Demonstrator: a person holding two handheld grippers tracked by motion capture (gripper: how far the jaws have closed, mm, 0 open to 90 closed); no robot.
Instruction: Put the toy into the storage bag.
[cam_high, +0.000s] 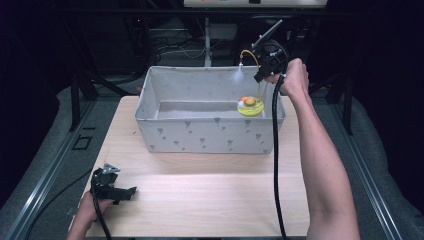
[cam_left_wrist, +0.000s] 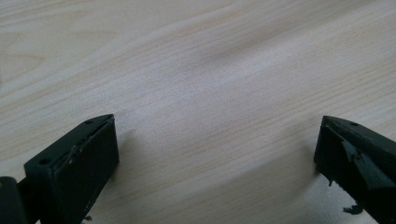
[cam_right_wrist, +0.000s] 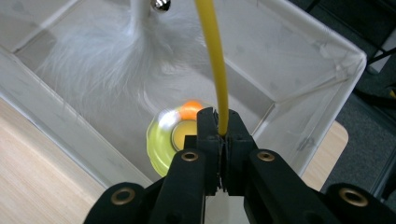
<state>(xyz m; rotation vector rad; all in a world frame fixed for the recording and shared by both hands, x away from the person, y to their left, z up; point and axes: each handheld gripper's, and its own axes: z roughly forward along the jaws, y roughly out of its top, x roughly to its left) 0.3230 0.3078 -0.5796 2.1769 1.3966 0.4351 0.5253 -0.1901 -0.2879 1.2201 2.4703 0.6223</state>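
Wooden table (cam_high: 200, 195), grey fabric bin (cam_high: 210, 135), right gripper (cam_right_wrist: 223, 133) clamping yellow wand (cam_right_wrist: 212, 56)

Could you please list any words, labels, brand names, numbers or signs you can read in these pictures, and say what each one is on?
None can be read.
The grey fabric box carries only a pattern of small dark shapes, no letters.
The yellow toy and its yellow stem, held by the right gripper, are unmarked.
The wooden table and the left gripper show no markings.
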